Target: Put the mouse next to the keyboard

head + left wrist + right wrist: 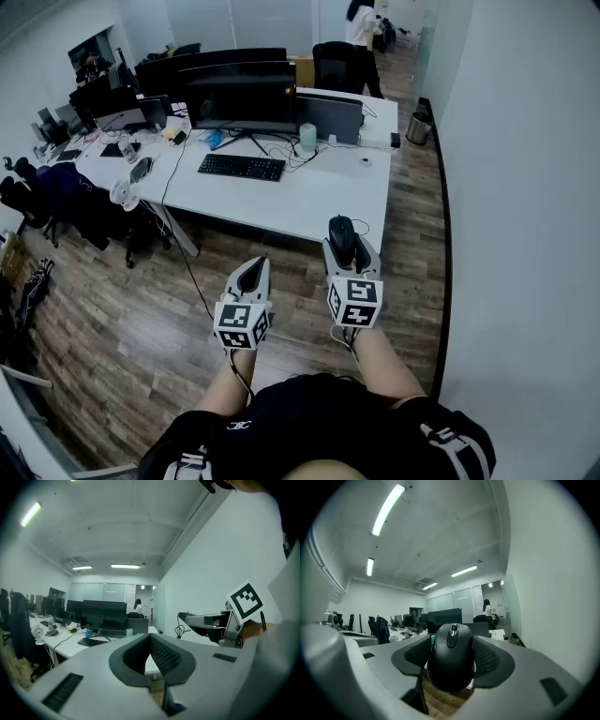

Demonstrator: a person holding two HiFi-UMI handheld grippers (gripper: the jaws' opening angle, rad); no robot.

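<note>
A black computer mouse (342, 231) (451, 656) sits clamped between the pads of my right gripper (343, 236) (451, 657), held in the air above the wooden floor just short of the white desk's near edge. The black keyboard (241, 166) (91, 642) lies on that white desk (309, 202) in front of a dark monitor (239, 101). My left gripper (253, 272) (151, 658) hangs beside the right one, its jaws shut with nothing between them. In the left gripper view the right gripper (197, 619) shows at the right.
A pale cylinder (307, 137), a laptop (330, 117) and cables stand behind the keyboard. More desks with monitors and clutter fill the left. A person (361, 33) stands at the back by a chair. A bin (418, 128) sits by the right wall.
</note>
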